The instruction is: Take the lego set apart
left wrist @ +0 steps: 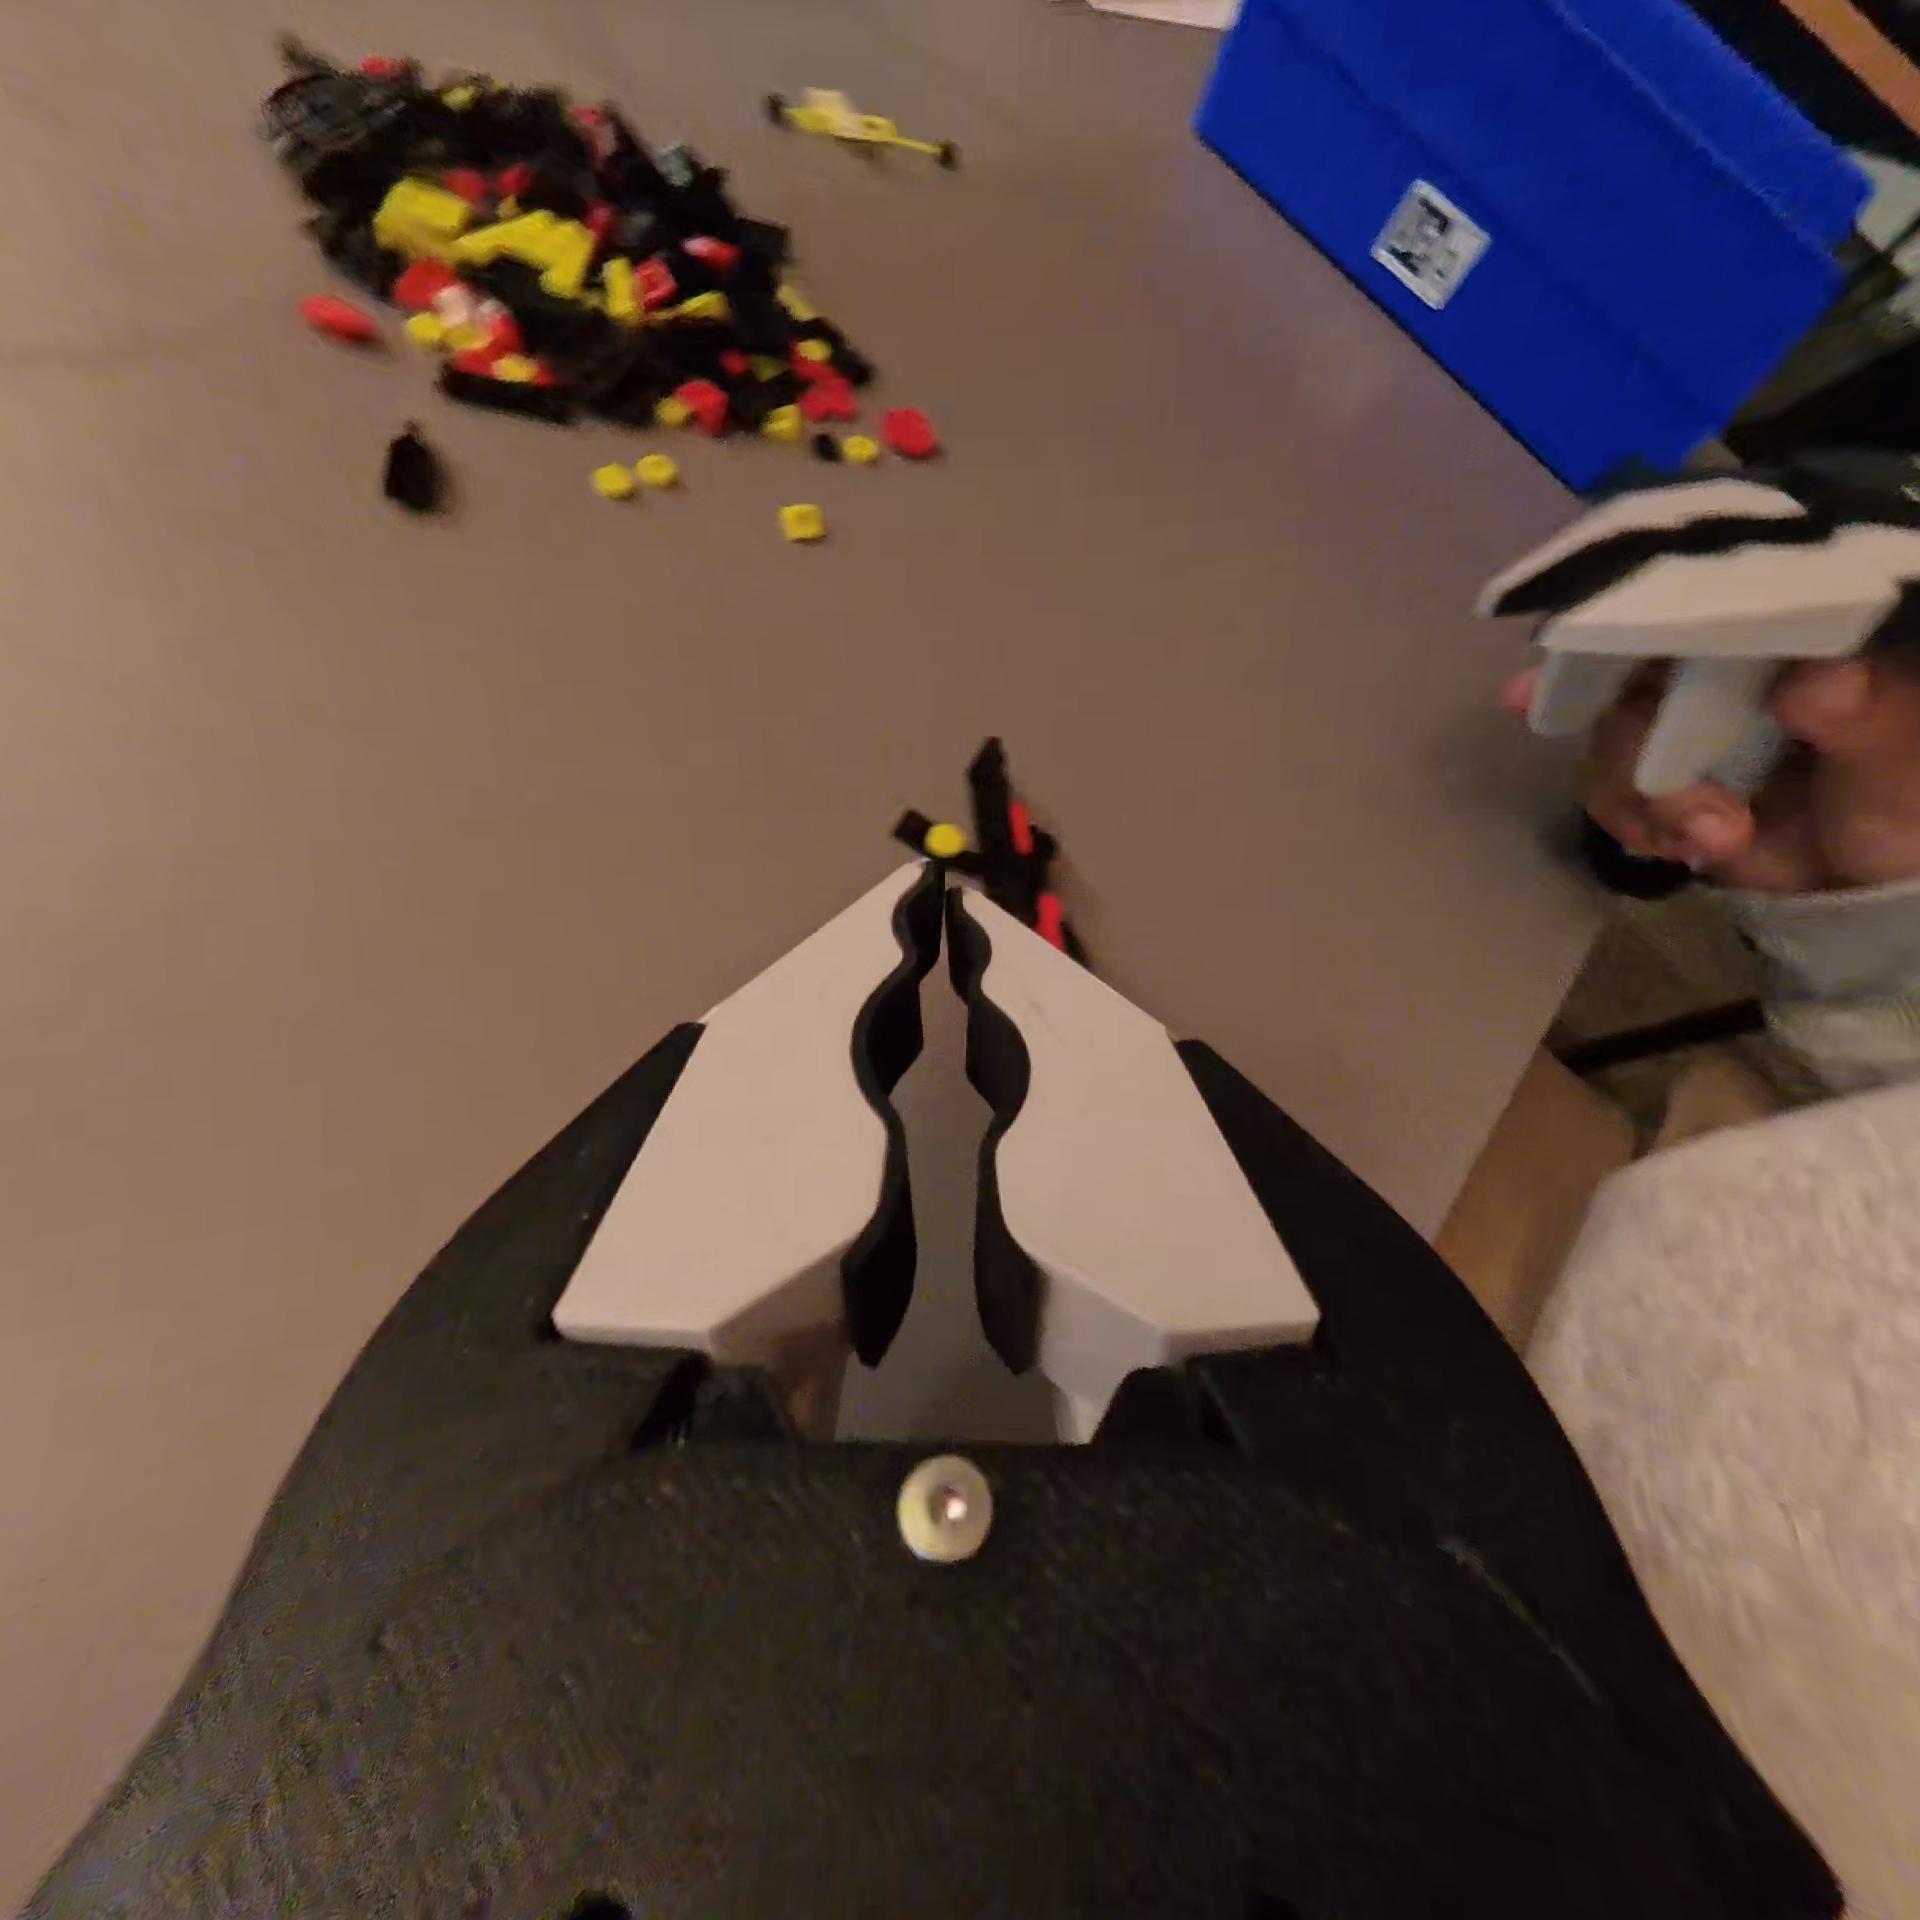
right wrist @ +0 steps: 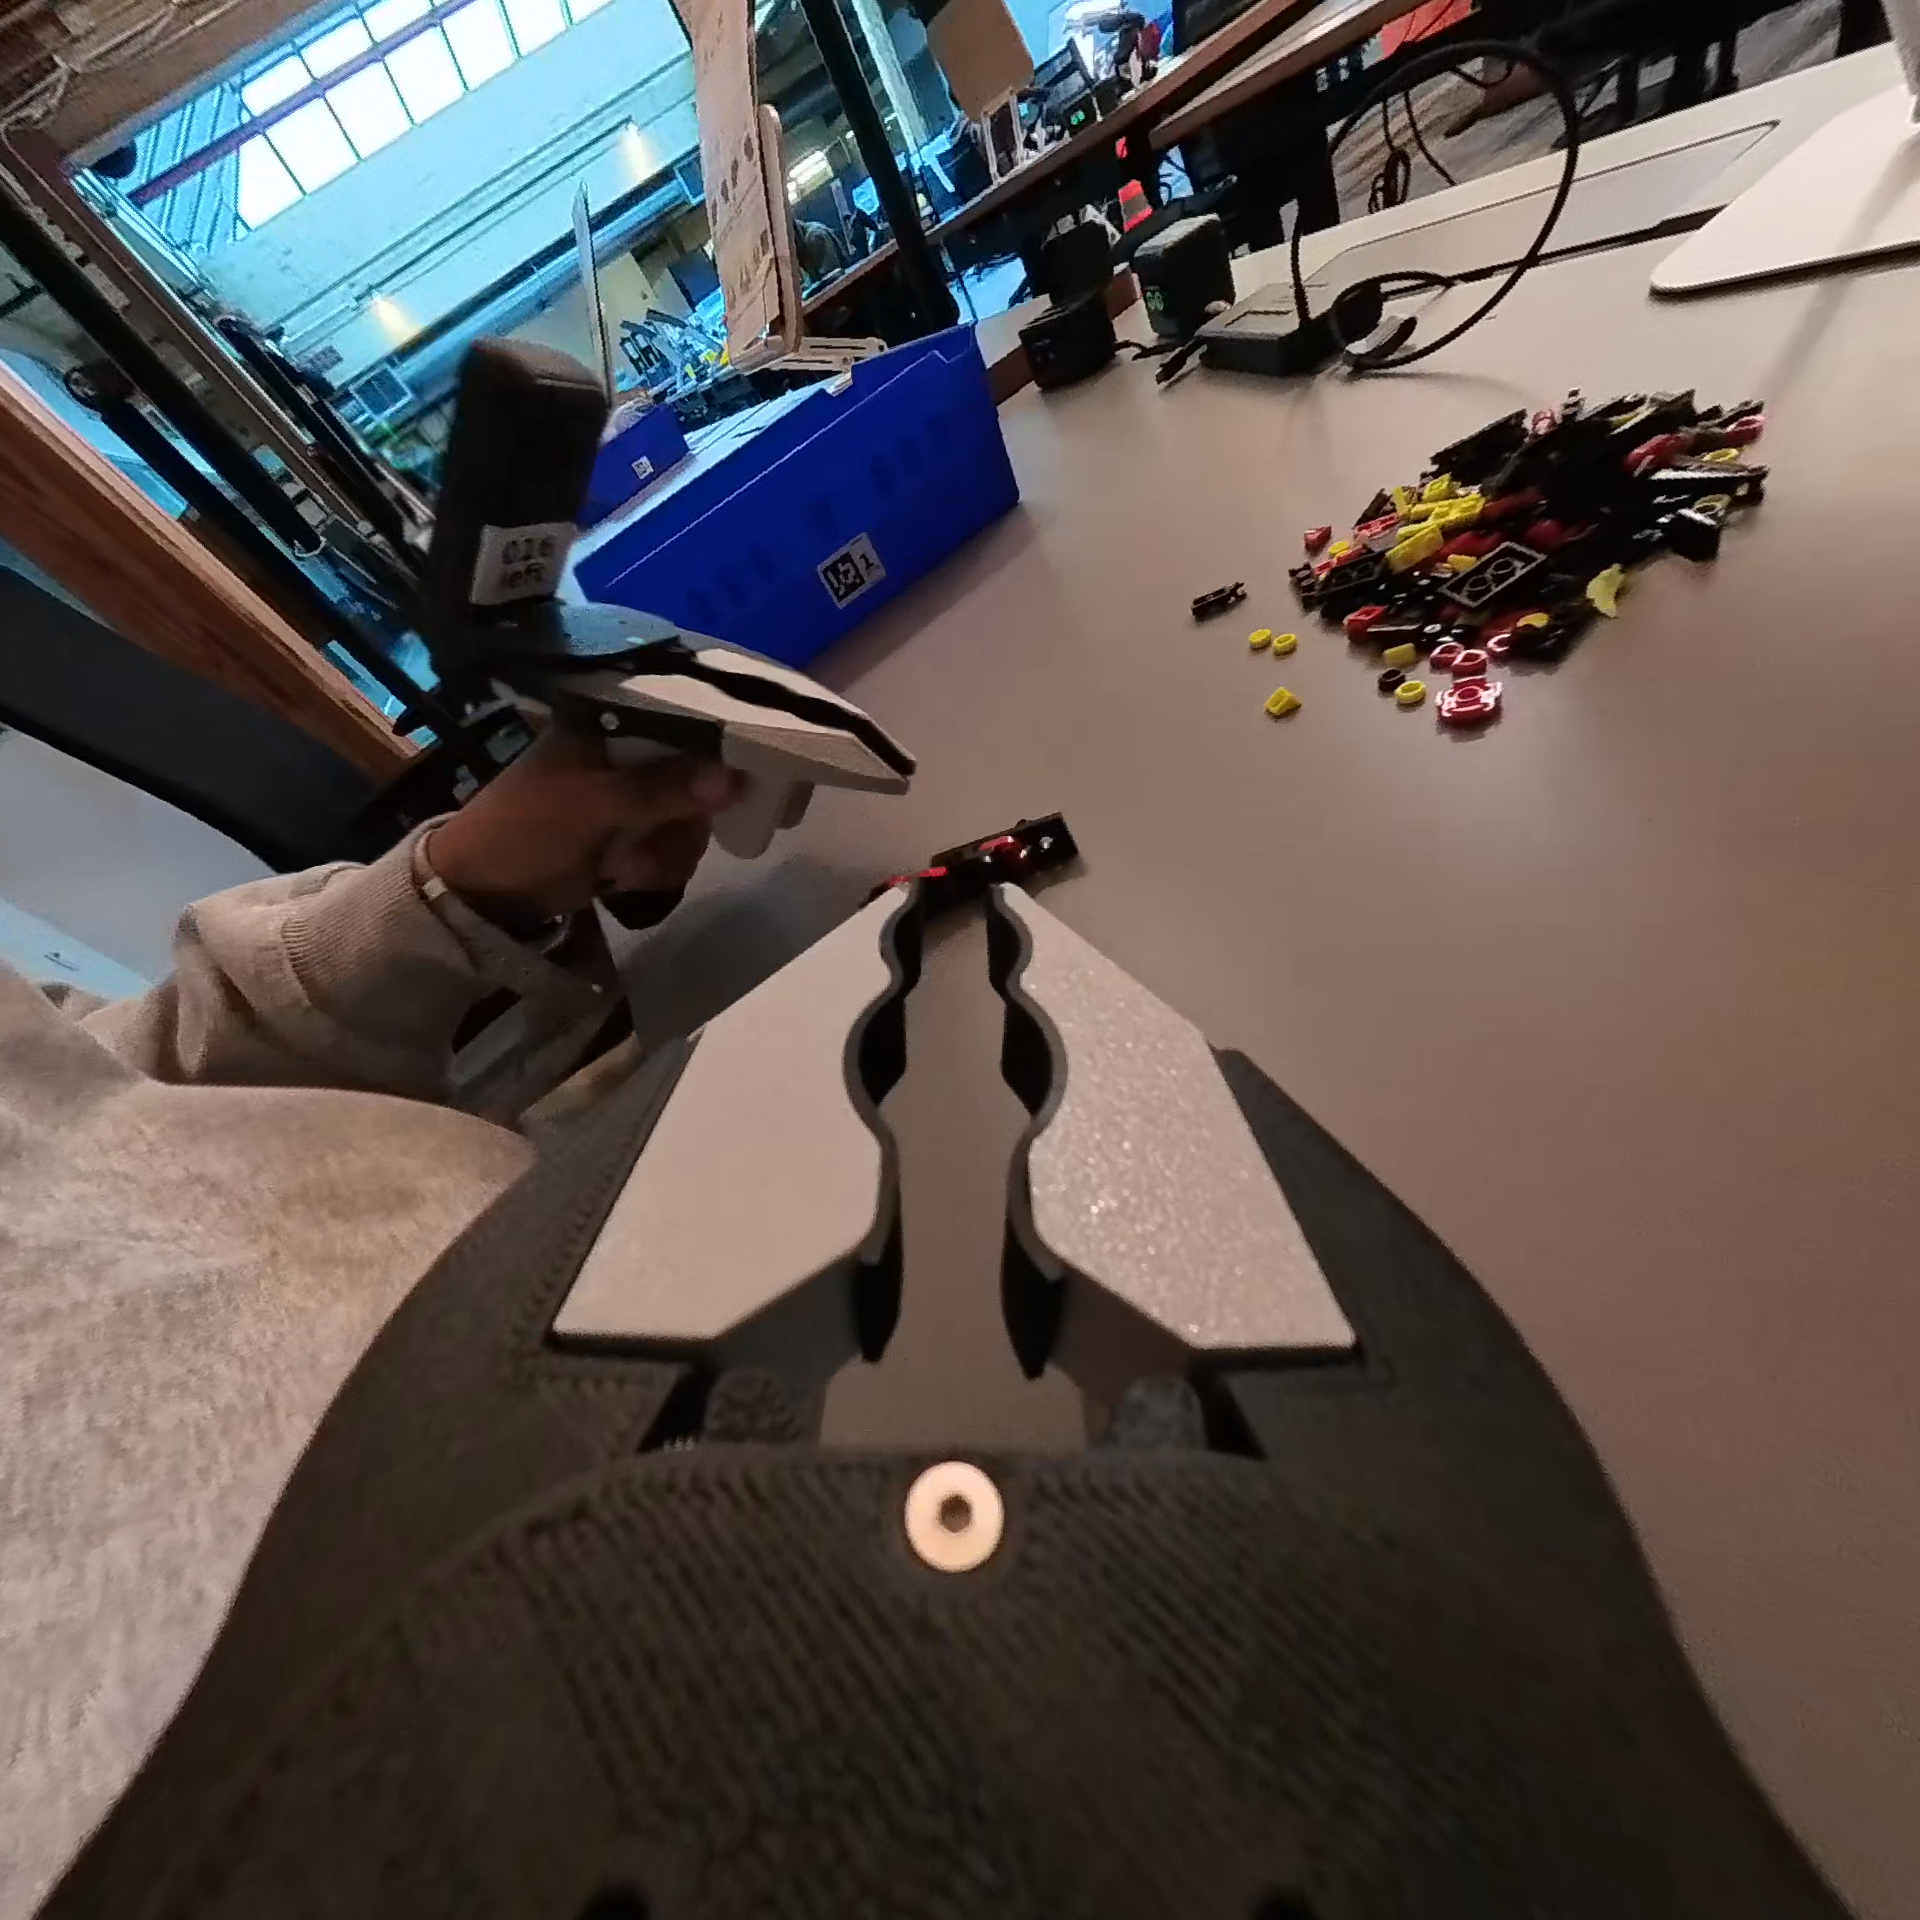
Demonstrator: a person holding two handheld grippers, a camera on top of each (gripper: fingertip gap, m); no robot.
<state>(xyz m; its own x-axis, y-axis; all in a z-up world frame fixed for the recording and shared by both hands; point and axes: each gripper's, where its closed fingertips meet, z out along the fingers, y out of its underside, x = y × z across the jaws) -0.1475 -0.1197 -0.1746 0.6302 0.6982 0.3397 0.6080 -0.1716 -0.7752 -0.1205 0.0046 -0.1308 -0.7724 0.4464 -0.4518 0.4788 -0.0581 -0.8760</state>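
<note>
**Stripping the last assembly**

Pinching a small black-and-yellow piece point(left wrist: 940, 837), left gripper point(left wrist: 943, 883) fingertips nearly meet. Right gripper point(right wrist: 951, 909) slightly spread at the black-and-red remnant point(right wrist: 1003, 854) on the table point(right wrist: 1455, 1039). Loose-brick pile point(right wrist: 1527, 551) large; little seems left, plus a yellow sub-build point(left wrist: 862, 130).

Grey-brown table point(right wrist: 1351, 1039), skylit workshop, windows point(right wrist: 343, 114) overhead.

Matt smooth table point(right wrist: 1351, 1039), glossy plastic bricks point(right wrist: 1527, 540), fuzzy cloth sleeve point(right wrist: 260, 1039).
</note>
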